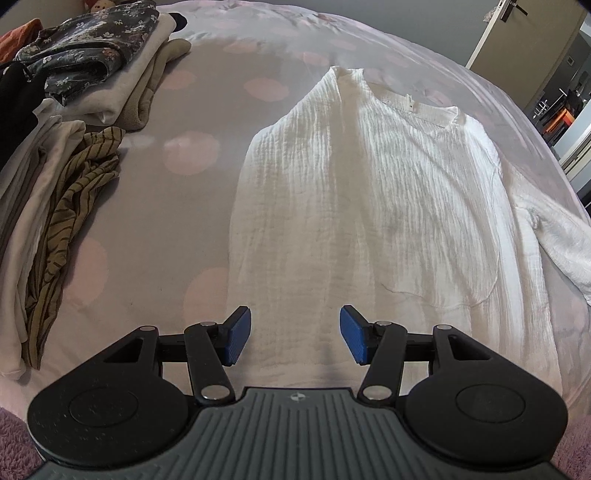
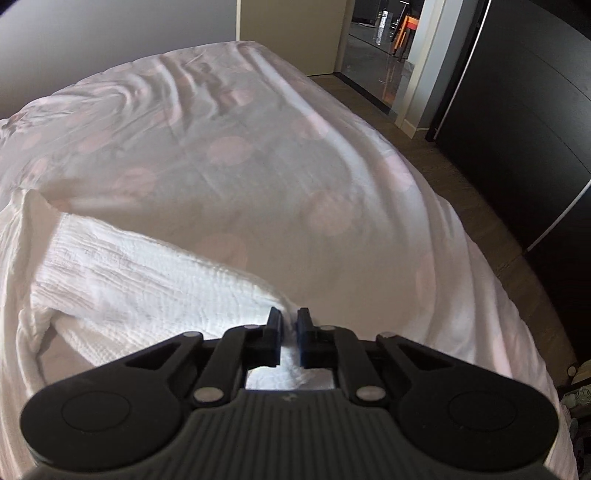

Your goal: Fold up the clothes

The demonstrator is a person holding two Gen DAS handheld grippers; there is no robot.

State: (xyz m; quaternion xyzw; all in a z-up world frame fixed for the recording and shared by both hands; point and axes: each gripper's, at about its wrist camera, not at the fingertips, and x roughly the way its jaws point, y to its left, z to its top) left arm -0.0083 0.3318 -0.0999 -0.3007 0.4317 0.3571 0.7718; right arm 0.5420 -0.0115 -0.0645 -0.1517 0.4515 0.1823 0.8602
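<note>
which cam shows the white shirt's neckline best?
Left wrist: the whole white shirt lies spread on the bed, neckline and label visible. Right wrist shows only a sleeve, pinched in the right gripper.

1. White crinkle shirt (image 1: 369, 206): 1, flat on bed.
2. Grippers: 2, left gripper (image 1: 295, 334) & right gripper (image 2: 289, 338).
3. Clothes piles at left: 2, striped-top pile (image 1: 62, 206) & floral-top pile (image 1: 96, 55).
4. Bed w/ pink-dot cover (image 1: 166, 206): 1.
5. Doors: 1, door (image 1: 517, 33).
</note>
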